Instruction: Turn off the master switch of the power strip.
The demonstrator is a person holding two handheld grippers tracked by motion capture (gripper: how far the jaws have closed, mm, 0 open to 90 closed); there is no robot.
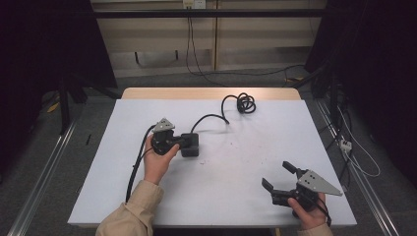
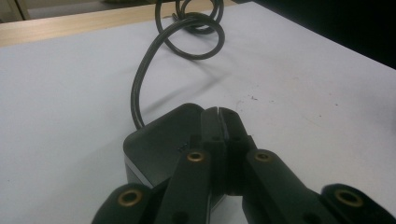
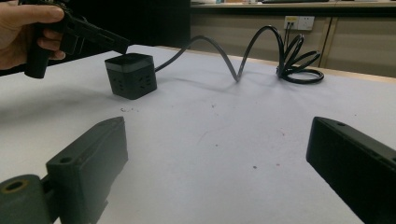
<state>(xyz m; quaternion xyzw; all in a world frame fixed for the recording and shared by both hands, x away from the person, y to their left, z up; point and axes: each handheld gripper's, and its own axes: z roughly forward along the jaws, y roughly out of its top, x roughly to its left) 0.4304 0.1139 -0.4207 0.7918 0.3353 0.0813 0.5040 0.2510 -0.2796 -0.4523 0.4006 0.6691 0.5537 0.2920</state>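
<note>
Left gripper (image 1: pixel 183 141), jaws clenched on nothing, tips resting atop the black socket cube (image 1: pixel 190 145) left of centre in the high view. Press straight down (its cable (image 1: pixel 211 118) could tug it sideways). Right gripper (image 1: pixel 278 178) waits lower right, jaws spread, empty.

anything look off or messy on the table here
Nothing is spilled or broken. The black power cube sits upright on the white table, the shut left gripper resting on its top. Its cable trails into a loose coil at the far edge. A few small dark specks mark the surface.
</note>
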